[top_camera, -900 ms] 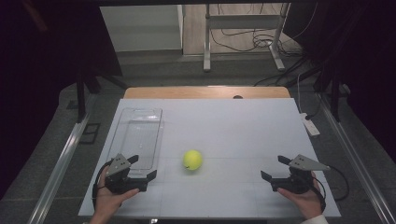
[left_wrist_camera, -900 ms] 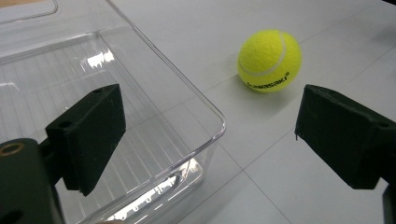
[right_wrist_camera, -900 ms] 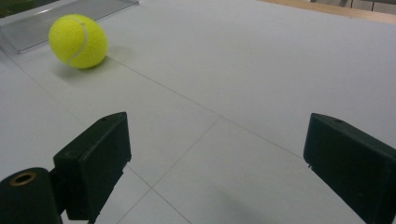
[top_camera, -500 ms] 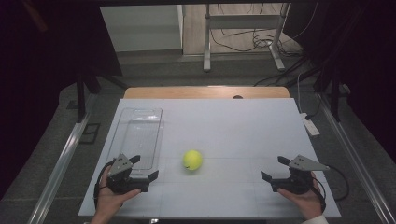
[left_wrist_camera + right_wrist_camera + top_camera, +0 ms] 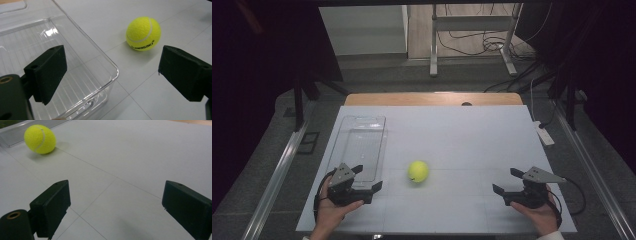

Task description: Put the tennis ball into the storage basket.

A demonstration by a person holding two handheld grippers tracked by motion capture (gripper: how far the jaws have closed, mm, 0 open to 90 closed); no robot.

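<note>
The ball (image 5: 418,171) lies on the table (image 5: 462,135), free of both grippers, and serves as the landmark here. It is a yellow tennis ball with a white seam and small dark lettering on its near side. Just to its left, apart from it, stands the clear bin (image 5: 359,145), a long see-through tray with a ribbed floor, and nothing lies in it.

The left gripper (image 5: 362,179) hangs near the ball's left, at the bin's near corner. Its jaws stand wide apart with nothing between the pads; in the left gripper view one pad sits over the bin's corner and the other over bare table, with the ball beyond them, toward the right-hand pad. The right gripper (image 5: 508,181) hovers well to the right of the ball, low over the table, jaws likewise wide apart and holding nothing; its own view has the ball far off at the upper left.

I judge this to be the approach, before any grasp: the ball looks meant for the bin. The next move calls for the nearer, left gripper to swing right, clear the bin's wall, bracket the ball at its widest part and close squarely, since a round ball may roll off if nudged by one pad first.
</note>
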